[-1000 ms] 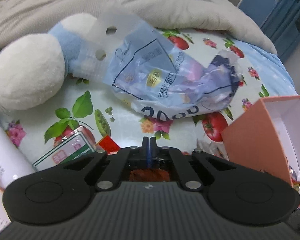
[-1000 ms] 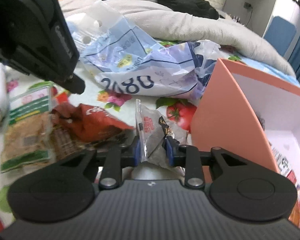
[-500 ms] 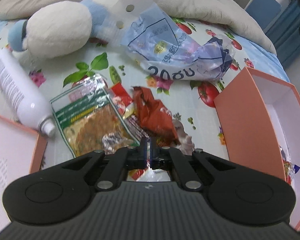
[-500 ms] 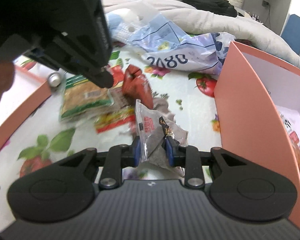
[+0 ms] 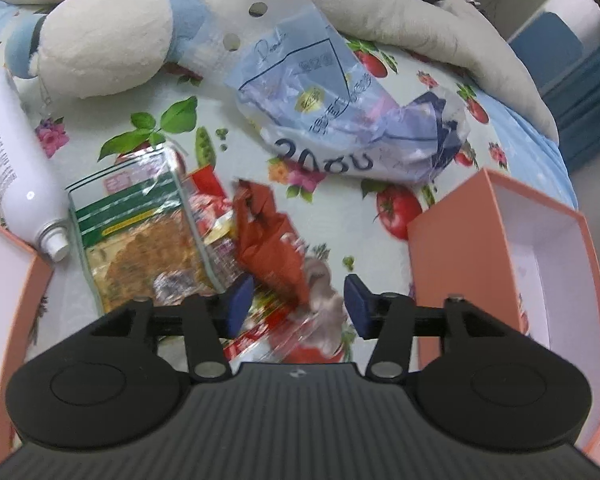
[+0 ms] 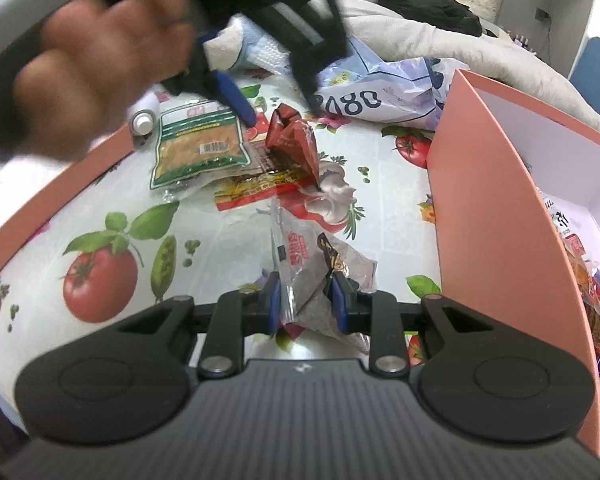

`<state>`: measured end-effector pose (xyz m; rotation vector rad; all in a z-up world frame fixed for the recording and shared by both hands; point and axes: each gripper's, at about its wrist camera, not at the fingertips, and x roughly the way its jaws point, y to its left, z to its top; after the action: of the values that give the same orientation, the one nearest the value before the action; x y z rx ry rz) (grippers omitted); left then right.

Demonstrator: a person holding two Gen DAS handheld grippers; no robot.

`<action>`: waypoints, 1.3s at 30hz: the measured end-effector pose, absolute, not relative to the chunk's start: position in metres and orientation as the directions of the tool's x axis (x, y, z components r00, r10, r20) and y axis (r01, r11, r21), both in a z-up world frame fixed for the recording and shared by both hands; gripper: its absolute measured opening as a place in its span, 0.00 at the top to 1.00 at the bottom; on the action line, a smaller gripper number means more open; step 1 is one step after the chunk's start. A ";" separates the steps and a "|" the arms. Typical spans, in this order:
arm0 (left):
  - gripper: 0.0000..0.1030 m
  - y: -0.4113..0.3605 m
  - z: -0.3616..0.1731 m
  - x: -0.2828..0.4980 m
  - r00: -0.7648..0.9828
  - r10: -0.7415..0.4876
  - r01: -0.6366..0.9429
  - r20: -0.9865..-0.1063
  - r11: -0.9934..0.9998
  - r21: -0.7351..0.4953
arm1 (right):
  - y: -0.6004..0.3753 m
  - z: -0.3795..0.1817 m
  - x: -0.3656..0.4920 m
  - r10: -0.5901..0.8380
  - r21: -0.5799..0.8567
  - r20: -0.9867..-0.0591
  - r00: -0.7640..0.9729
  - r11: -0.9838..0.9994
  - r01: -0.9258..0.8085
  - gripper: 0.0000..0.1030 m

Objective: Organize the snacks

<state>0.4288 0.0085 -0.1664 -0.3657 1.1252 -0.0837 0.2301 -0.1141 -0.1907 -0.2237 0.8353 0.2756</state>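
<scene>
A grey snack packet [image 6: 315, 280] is being clamped between the blue pads of the right gripper [image 6: 305, 300] and held above the flowered tablecloth [image 6: 100, 280], just beside the outer wall of the orange box [image 6: 495, 208]. More snack packets [image 6: 591, 280] are being seen inside that box.

The left gripper [image 5: 298, 304] is being held with its fingers [image 5: 238, 298] wide apart and with nothing between them, above the pile of snacks on the cloth. In the right wrist view it is being seen blurred, along with the hand [image 6: 88, 68] holding it.

In that pile, a crumpled red packet [image 5: 272, 240] is being shown lying beside a green-and-clear packet [image 5: 140, 236], with a red-and-yellow packet [image 6: 260, 190] lying flat under them. A large blue-and-white plastic bag [image 5: 339, 120] is being shown further back, touching a plush toy [image 5: 104, 40]. A white bottle [image 5: 16, 160] is being shown lying at the left, next to an orange lid [image 5: 28, 300].
</scene>
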 end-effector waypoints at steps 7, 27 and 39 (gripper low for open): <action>0.40 -0.020 -0.178 0.456 0.397 -0.151 -0.088 -0.905 0.976 -0.201 | -0.118 -0.192 0.228 0.160 -0.078 -0.754 0.637 0.941 -0.330 0.72; 0.59 -0.028 -0.192 0.438 0.417 -0.093 -0.041 -0.904 0.992 -0.120 | -0.136 -0.186 0.212 0.215 0.018 -0.741 0.636 0.953 -0.301 0.72; 0.84 0.004 -0.154 0.357 0.470 -0.124 -0.034 -0.874 0.987 -0.158 | -0.146 -0.161 0.183 0.240 0.045 -0.716 0.655 0.953 -0.300 0.72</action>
<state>0.3574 0.0042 -0.1539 -0.1612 1.0813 -0.0551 0.1834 -0.1461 -0.1612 -0.0798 0.7998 0.3061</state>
